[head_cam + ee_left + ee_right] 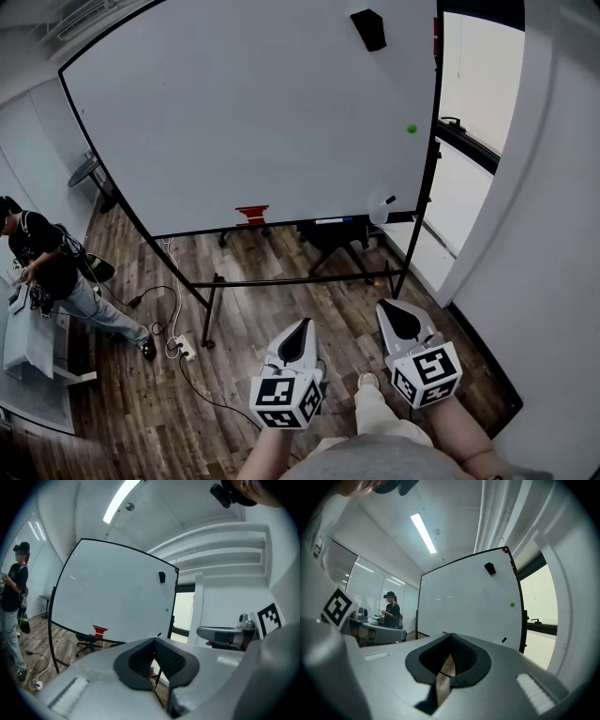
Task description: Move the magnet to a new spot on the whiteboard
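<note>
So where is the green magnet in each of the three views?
Head view: green magnet upper right, near the whiteboard's right edge.
Left gripper view: magnet just right of centre, on the board's right side.
Right gripper view: magnet right of centre, by the board's right edge.
Shared landmark: the black eraser sits above the magnet in every view.

The whiteboard stands on a black-framed stand on the wooden floor. A green magnet sits on the board near its right edge, about mid-height. A black object sits near the whiteboard's upper right corner. A red object rests at the whiteboard's lower edge, near its middle. On the floor below the whiteboard's left leg lie a white power strip and a cable. A dark chair stands on the floor under the whiteboard's right half.
</note>
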A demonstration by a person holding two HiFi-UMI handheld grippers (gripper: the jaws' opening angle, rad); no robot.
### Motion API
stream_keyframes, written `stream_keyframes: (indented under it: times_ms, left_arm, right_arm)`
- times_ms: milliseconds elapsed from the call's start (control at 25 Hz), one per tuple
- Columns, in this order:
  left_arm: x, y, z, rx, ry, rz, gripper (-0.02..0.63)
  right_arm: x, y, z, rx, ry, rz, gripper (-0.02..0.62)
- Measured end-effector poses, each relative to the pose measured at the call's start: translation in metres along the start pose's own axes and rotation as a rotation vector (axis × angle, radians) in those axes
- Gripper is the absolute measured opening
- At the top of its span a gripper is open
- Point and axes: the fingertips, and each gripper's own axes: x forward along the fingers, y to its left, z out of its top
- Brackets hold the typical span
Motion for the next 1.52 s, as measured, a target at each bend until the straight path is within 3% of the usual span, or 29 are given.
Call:
stream_keyframes:
  times_ms: [600,1240,1520]
  left_arm:
    - [0.138,0.013,0.03,0.005,-0.015,0.01,0.003]
    - [0.255,0.022,0.051,0.016,-0.024,0.044,0.003]
    - [0.289,0.026,0.051,0.016,-0.022,0.07,0.003]
  right_arm:
    - [0.11,-0.112,0.031,-0.067,-0.02,-0.001,0.002]
    - [0.209,-0.243,0.066,-0.131,-0.049,-0.074,0.002]
    - [0.242,-0.305,0.078,-0.165,-0.063,-0.152,0.002]
